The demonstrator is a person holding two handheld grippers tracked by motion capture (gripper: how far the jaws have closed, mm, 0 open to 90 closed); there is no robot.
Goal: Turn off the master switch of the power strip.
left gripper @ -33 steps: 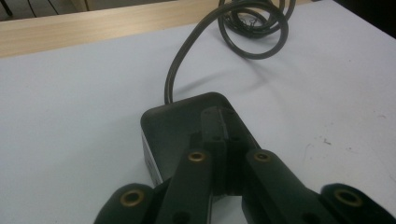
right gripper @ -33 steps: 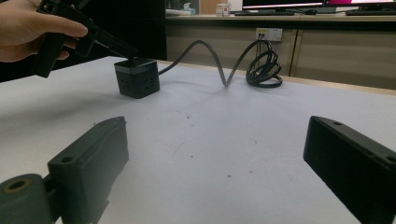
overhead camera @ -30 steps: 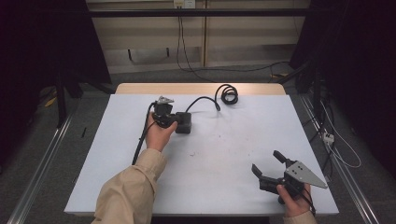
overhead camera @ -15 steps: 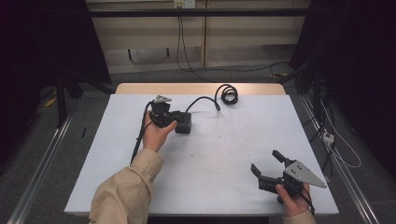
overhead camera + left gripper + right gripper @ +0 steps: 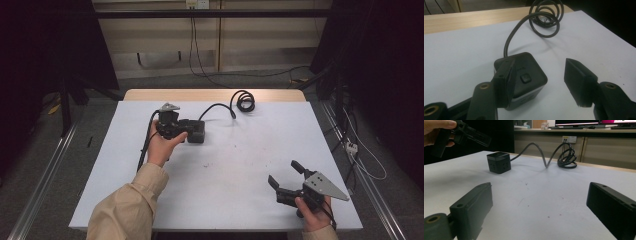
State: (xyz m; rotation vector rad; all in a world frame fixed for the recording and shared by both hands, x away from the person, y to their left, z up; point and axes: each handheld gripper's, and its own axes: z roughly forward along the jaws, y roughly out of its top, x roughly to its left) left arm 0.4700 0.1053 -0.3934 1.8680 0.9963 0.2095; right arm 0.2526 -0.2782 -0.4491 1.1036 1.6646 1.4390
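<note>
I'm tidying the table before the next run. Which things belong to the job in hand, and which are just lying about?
In the job:
- black socket cube
- its coiled cord
- left gripper, open around the cube

Lying about:
- right gripper, open, idle near the table edge
- floor cables behind

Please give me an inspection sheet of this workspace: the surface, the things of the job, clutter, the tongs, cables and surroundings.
Surface: white table, a wooden strip along the far edge, a few small dark specks near the middle.
Job's things: black cube power socket with a button on top, standing on the table.
Clutter: nothing seen.
Tongs: left tongs open, at the cube, one jaw over its top corner; right tongs open, near the right front corner, holding nothing.
Cables: the cube's black cord runs to a coil at the far edge; a cable trails from each gripper.
Surroundings: wooden cabinets, floor cables, dark curtains at the sides.
</note>
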